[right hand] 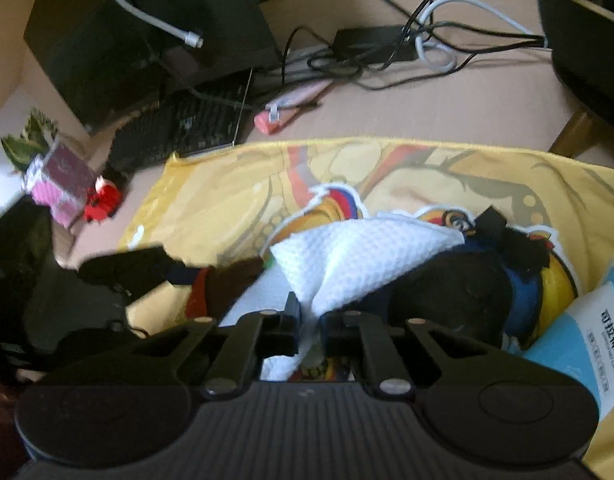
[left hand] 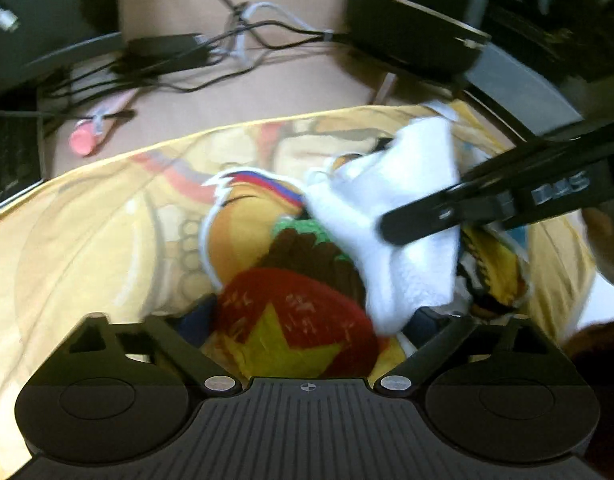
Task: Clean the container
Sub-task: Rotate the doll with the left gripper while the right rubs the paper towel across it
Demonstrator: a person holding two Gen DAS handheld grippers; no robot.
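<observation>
Right wrist: right gripper (right hand: 311,330) jaws clamped on white cloth (right hand: 363,252), draped over a dark container (right hand: 459,288), probably, mid-mat (right hand: 227,192) on the bench (right hand: 447,116). Left gripper (left hand: 307,320) jaws apart, straddling it.

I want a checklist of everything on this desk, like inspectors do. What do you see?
Surface: tan desk, partly covered by a yellow cartoon cloth.
Job's things: white wipe bunched over a dark container; the container is mostly hidden.
Clutter: pink tube, keyboard, pink-wrapped plant, small red toy, blue-and-white packet.
Grippers: right gripper is shut on the wipe; left gripper is open, low over the cloth, gripping nothing visible.
Cables: tangled black and white leads around a black power brick.
Surroundings: black box at the back, dark round-edged object to the right.
</observation>
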